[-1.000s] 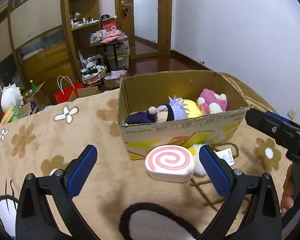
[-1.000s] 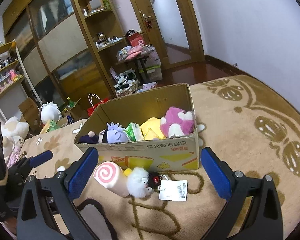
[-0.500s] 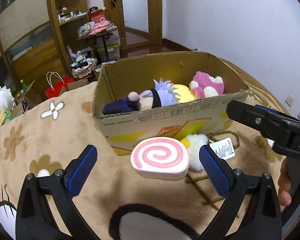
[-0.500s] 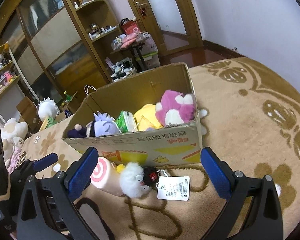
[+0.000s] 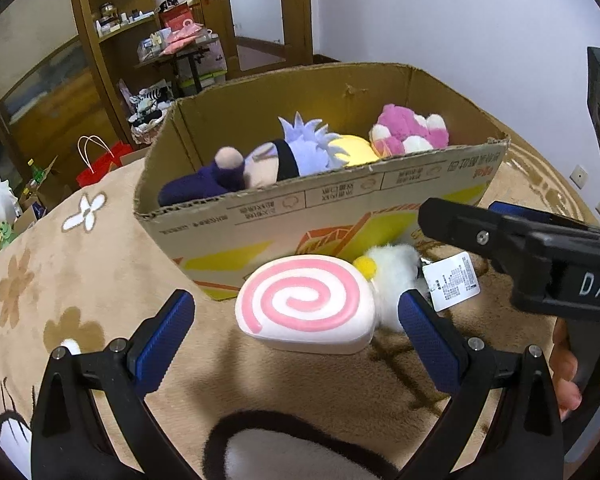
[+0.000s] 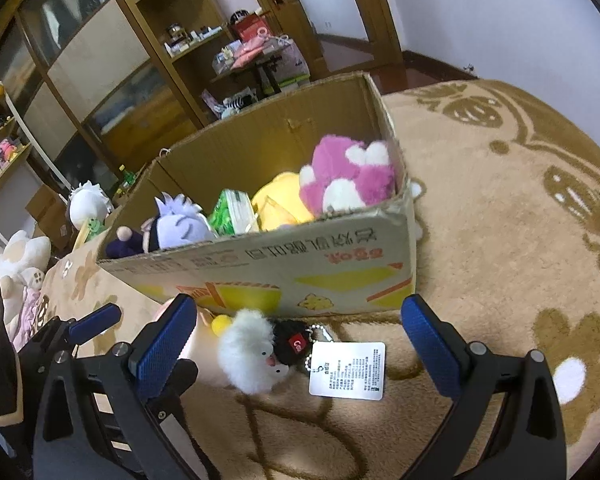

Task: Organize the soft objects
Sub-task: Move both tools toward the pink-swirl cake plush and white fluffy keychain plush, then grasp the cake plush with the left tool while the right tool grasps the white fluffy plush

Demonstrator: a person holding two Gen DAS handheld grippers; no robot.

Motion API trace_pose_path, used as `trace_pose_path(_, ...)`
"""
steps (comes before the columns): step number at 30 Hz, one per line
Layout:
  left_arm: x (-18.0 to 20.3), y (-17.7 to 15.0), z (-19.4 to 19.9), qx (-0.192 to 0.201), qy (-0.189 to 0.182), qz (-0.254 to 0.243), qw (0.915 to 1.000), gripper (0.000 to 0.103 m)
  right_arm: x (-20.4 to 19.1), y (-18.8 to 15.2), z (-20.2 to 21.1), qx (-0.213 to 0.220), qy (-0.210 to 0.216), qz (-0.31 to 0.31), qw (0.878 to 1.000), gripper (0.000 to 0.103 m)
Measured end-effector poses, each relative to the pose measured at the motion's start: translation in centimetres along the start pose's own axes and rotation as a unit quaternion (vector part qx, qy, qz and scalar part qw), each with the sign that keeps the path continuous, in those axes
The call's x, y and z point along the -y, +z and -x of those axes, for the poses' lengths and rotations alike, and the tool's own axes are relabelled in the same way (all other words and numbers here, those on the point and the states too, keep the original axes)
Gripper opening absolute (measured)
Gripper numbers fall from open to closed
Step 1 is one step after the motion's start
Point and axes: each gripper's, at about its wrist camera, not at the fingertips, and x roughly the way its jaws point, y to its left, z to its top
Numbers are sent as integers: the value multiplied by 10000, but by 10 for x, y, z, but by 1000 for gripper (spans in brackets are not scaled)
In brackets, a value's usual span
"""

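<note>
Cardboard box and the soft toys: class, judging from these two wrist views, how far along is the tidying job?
Done: the cardboard box already holds the pink plush, a yellow plush and a purple-haired doll. In hand: nothing; the left gripper is open around the pink swirl cushion, and the right gripper is open over the white fluffy toy. Left: both of those lie on the blanket, outside the box.

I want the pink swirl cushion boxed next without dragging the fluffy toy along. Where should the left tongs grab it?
Grip the swirl cushion across its rounded white sides, coming from the near side. It lies flat, swirl up, between the open left tongs. Keep the right-hand pad off the white fluffy toy pressed against that end.
</note>
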Motion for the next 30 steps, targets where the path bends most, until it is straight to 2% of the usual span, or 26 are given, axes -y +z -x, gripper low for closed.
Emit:
trace_pose_path(8,1,-1,-12,-152,1,-97,9998,101,2,-6,-24,-362,103,-144,9992,103)
trace_pose_path(16,1,-6,-25,-380,60,-186,9991,101,5,-10,-36,-526,204,-204,9982,103)
trace_pose_path(21,-2,-6,-34,-534,3,-76,9985,98,7,-12,-41,-721,345,-296,9964,98)
trace_pose_path(25,-3,-6,-38,-606,-88,-22,9981,88,0,-14,-45,-824,449,-230,9953,83)
trace_pose_path(27,-3,-6,-40,-655,-141,-7,9978,82,-2,-16,-47,-885,533,-214,9944,71)
trace_pose_path(29,-2,-6,-42,-704,-143,-53,9974,76,-4,-18,-51,-997,623,-217,9928,55)
trace_pose_path(30,-1,-6,-42,-688,-134,-72,9975,75,-5,-19,-53,-1052,640,-223,9921,52)
